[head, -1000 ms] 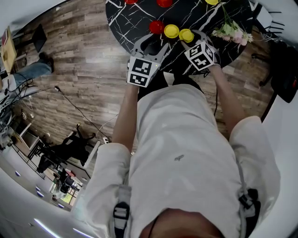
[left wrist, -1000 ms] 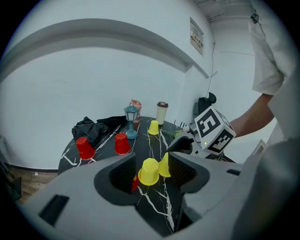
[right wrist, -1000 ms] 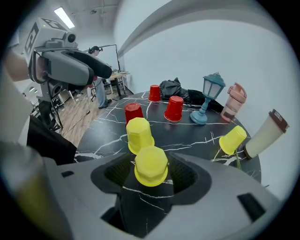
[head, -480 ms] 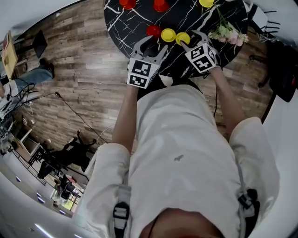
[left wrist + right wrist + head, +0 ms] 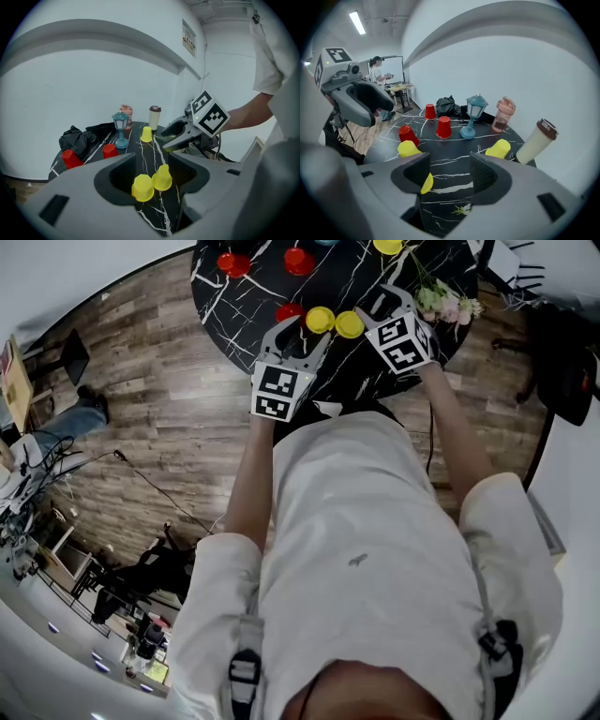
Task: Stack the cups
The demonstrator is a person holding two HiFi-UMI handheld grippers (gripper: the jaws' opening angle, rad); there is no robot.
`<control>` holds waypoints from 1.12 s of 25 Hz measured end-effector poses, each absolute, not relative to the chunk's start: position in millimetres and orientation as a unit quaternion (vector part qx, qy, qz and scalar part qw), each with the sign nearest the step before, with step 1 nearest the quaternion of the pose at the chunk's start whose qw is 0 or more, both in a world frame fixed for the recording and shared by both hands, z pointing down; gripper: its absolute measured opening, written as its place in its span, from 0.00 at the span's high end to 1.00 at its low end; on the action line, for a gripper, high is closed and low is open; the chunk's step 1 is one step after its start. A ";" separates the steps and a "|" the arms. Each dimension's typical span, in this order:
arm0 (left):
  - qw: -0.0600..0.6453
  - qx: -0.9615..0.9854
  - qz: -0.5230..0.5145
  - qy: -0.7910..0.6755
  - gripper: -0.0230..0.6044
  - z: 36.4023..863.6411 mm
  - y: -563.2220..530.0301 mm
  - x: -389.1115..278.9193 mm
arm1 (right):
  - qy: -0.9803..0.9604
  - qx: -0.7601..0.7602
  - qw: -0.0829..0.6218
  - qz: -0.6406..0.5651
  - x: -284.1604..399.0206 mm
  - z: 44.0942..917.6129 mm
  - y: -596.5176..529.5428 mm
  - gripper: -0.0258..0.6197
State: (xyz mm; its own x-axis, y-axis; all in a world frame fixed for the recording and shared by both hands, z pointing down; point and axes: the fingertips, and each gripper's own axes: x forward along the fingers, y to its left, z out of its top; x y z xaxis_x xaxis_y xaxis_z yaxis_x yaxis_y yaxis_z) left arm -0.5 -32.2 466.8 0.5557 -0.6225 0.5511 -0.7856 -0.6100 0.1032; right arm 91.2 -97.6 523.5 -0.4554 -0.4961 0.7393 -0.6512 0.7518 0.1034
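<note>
On the round black marble table (image 5: 234,306) two upside-down yellow cups (image 5: 320,319) (image 5: 350,324) stand side by side next to a red cup (image 5: 289,311). My left gripper (image 5: 302,334) is open just short of them; in the left gripper view both yellow cups (image 5: 143,187) (image 5: 162,177) sit ahead of its wide jaws (image 5: 153,168). My right gripper (image 5: 380,304) is open and empty, to the right of the pair. In its own view (image 5: 451,171) one yellow cup (image 5: 408,149) stands at the left and another (image 5: 425,183) is half hidden behind the left jaw.
Farther back stand two red cups (image 5: 443,127) (image 5: 430,111), a teal lamp (image 5: 472,117), a pink bottle (image 5: 504,115), a lidded coffee cup (image 5: 536,140), a yellow cup on its side (image 5: 498,149) and black cloth (image 5: 77,138). Flowers (image 5: 450,301) lie at the table's right edge.
My right gripper has lifted and moved farther over the table, away from the right yellow cup. The left gripper has crept forward a little, still open. No cup has moved.
</note>
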 end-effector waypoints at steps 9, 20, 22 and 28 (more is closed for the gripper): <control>0.169 0.868 0.239 -0.401 0.62 463.2 -46.3 15.6 | -0.834 0.380 0.389 0.092 122.4 511.1 -147.4 0.55; 0.178 0.860 0.236 -0.417 0.62 455.7 -52.6 15.1 | -0.807 0.437 0.376 0.123 148.4 523.4 -210.6 0.55; 0.180 0.858 0.233 -0.420 0.62 453.3 -54.5 15.7 | -0.802 0.444 0.376 0.133 151.8 529.0 -219.8 0.55; 0.187 0.855 0.236 -0.422 0.62 456.6 -57.1 14.3 | -0.787 0.465 0.372 0.160 161.4 545.6 -240.8 0.58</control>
State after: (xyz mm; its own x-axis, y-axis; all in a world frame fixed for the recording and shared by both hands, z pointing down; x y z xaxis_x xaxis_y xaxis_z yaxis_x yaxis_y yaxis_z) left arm 14.3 -57.1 456.6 0.5322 -0.6335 0.5616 -0.8099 -0.5742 0.1198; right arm 161.4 -240.8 545.6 -0.2904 -0.6127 0.7350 -0.8515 0.5159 0.0937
